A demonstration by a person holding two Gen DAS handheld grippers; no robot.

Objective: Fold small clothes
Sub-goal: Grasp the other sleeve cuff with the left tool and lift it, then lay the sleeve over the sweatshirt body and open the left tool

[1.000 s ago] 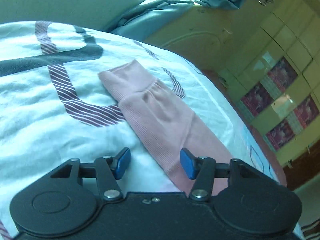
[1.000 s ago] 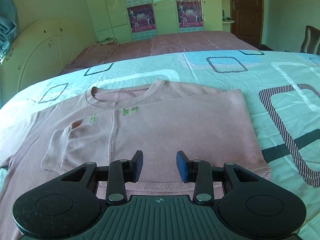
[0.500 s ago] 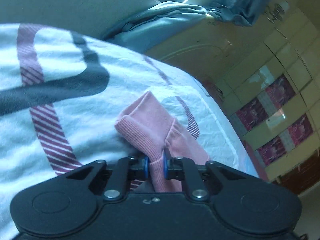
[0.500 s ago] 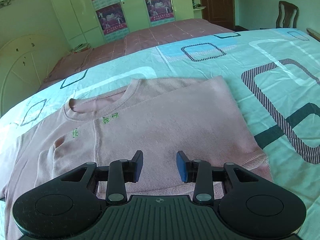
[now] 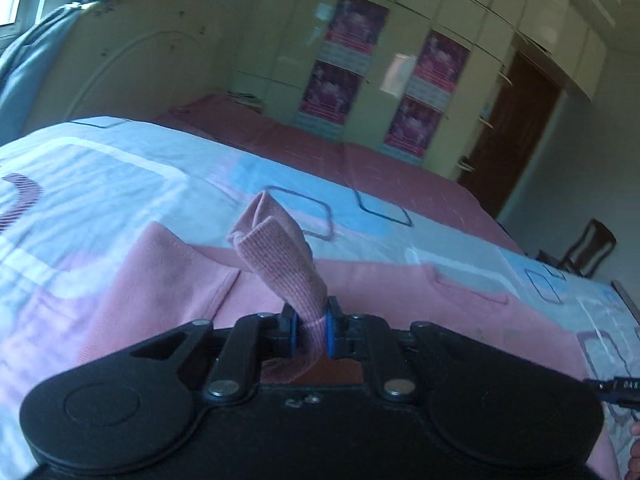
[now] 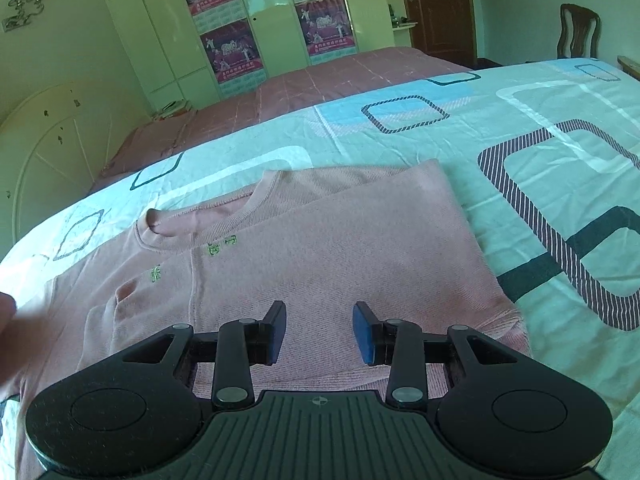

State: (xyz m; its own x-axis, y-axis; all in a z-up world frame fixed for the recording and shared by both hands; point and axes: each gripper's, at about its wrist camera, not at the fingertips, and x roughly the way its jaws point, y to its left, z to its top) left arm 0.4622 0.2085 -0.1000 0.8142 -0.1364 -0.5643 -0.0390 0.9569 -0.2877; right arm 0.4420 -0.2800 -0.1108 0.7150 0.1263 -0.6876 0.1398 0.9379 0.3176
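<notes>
A small pink long-sleeved shirt (image 6: pixel 328 248) lies flat on the patterned bedspread (image 6: pixel 500 128), its right sleeve folded in over the body. My left gripper (image 5: pixel 310 334) is shut on the ribbed cuff of the other sleeve (image 5: pixel 280 256), which stands up from the blue pads above the shirt's body (image 5: pixel 168 292). My right gripper (image 6: pixel 319 334) hovers open over the shirt's lower hem with nothing between its fingers. A blurred hand or finger (image 6: pixel 8 312) shows at the left edge of the right wrist view.
A second bed with a pink cover (image 6: pixel 280 96) lies beyond the bedspread. A cream headboard (image 6: pixel 52 152) stands at the left, wardrobes with posters (image 6: pixel 260 20) line the back wall, and a brown door (image 6: pixel 440 4) and a chair (image 6: pixel 578 32) are at the right.
My left gripper closed on the sleeve cuff, lifted it and swung it across over the shirt's body, rolling as it went. The right gripper stayed open and turned slightly.
</notes>
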